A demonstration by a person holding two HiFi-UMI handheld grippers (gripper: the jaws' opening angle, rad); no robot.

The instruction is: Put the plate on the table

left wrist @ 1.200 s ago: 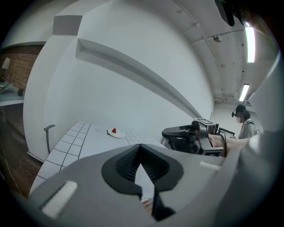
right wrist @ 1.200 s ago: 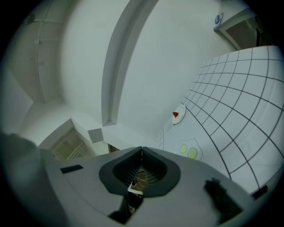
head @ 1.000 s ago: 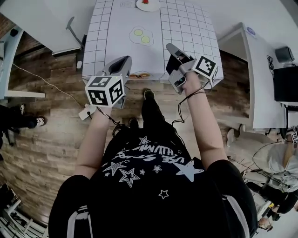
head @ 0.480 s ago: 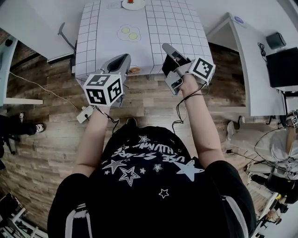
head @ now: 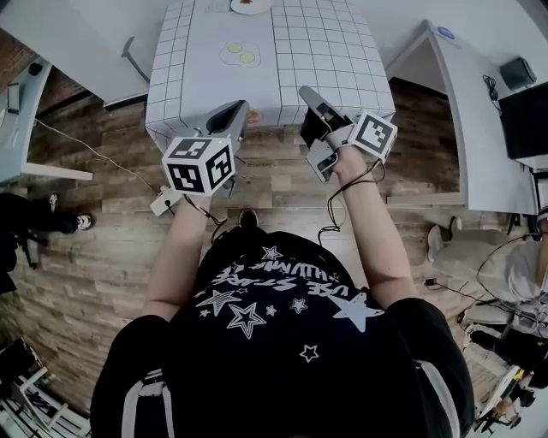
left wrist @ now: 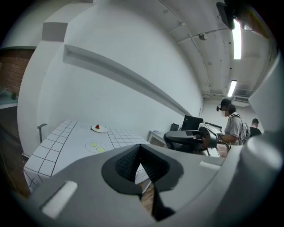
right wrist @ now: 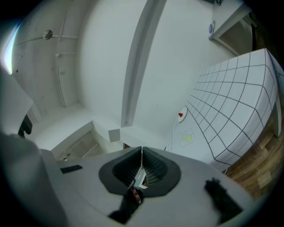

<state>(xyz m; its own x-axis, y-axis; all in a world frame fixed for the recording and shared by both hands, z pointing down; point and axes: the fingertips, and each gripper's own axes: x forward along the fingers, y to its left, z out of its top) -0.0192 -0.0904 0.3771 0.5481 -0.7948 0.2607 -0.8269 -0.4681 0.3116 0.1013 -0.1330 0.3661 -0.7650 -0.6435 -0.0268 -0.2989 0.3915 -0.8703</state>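
Note:
The white plate with a small red thing on it rests at the far end of the grid-patterned table; it also shows as a plate in the left gripper view and as a plate in the right one. A fried-egg print lies mid-table. My left gripper is held in the air at the table's near edge, jaws together and empty. The right gripper hangs level beside it, also shut on nothing. In their own views the left gripper and the right gripper hold nothing.
Wooden floor lies between me and the table. A white box with a cable sits on the floor at left. A white desk and a monitor stand at right. A person stands beyond the table's right side.
The table has slid up and away in the head view. Both grippers, which overlapped its near edge, now stand at that edge. Both stay shut.

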